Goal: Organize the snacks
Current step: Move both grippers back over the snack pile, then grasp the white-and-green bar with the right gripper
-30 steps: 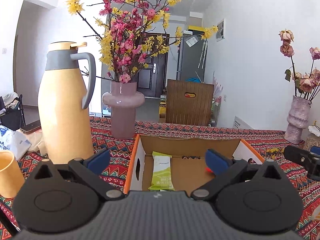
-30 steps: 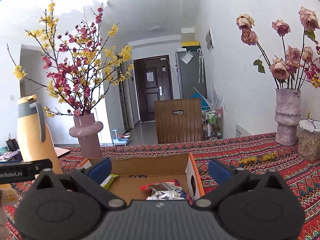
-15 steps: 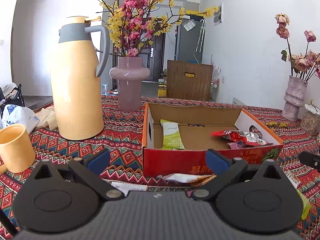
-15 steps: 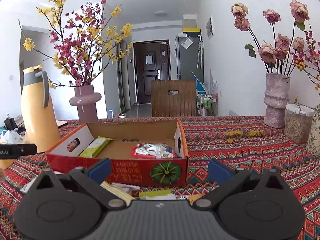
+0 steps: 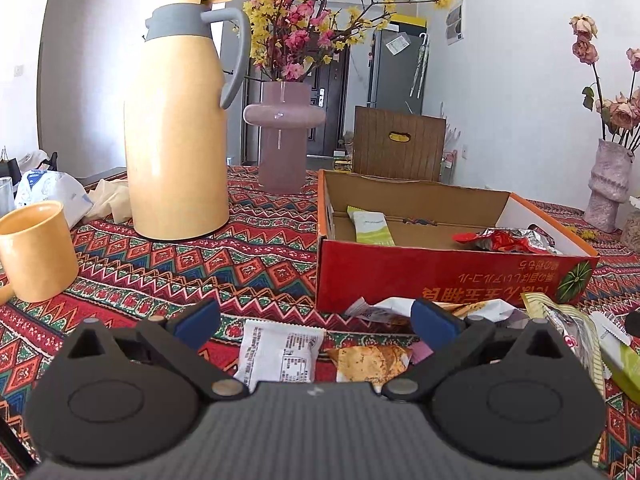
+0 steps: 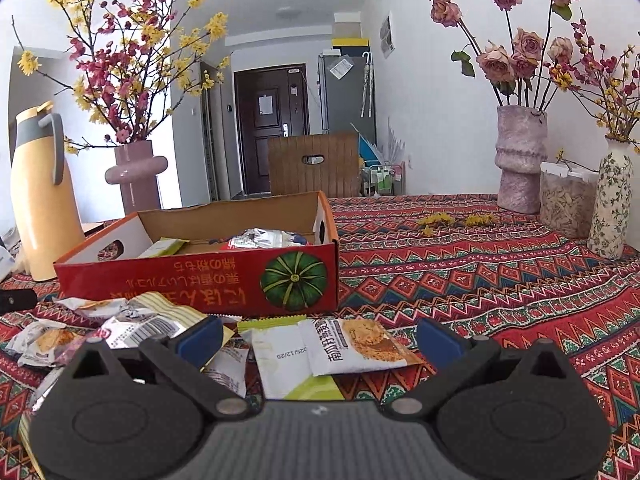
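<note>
Before the red box (image 6: 196,276), loose packets (image 6: 352,346) apparently touch its front edge.

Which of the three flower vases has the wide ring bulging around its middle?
The smooth mauve vase beside the yellow thermos jug. The rough pink vase is ridged without a ring, and the floral white vase is slim.

Patterned tablecloth (image 6: 460,272) covers the table. On it: red box (image 6: 200,276), loose snack packets (image 6: 352,346), thermos (image 5: 176,120), mug (image 5: 34,250), vases (image 6: 520,160).
</note>
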The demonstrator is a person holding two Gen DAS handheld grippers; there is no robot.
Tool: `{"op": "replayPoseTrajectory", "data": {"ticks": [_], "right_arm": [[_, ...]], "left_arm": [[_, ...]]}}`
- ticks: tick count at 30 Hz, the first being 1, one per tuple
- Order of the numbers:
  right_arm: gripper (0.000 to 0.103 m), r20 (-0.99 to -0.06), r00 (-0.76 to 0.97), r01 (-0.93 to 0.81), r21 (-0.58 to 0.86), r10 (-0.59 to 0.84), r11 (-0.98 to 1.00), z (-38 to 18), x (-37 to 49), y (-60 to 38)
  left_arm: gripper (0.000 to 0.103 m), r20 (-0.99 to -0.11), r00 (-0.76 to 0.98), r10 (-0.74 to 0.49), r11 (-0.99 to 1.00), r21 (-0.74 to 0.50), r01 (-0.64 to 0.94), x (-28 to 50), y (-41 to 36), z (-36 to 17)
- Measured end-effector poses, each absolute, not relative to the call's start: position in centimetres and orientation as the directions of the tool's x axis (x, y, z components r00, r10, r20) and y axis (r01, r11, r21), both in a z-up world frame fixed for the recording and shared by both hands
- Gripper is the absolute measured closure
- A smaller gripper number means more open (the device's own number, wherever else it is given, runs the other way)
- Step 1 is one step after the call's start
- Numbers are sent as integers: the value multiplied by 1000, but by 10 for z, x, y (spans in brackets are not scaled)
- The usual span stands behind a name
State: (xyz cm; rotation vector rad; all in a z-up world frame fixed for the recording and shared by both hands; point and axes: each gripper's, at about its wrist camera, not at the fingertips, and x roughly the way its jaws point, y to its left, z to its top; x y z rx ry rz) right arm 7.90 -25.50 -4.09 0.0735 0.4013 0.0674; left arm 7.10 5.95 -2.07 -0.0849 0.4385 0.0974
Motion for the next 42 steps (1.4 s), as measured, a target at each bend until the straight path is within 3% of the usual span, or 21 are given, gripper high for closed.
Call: {"op": "replayPoseTrajectory", "data": {"ticks": [28,36,42], "right_arm": [[0,-432,890,-102,125,147,987,-39,86,-263],[0,-618,770,-130,89,157,987,-47,124,-264],[0,-680,722,-133,40,125,990,-58,141,-253]], "left_arm": [[0,-437,896,74,993,-49,-106,72,55,-27],[0,-436,897,72,993,-55,-107,72,56,-26],[0,-437,897,72,993,-57,-107,73,56,-26]]}}
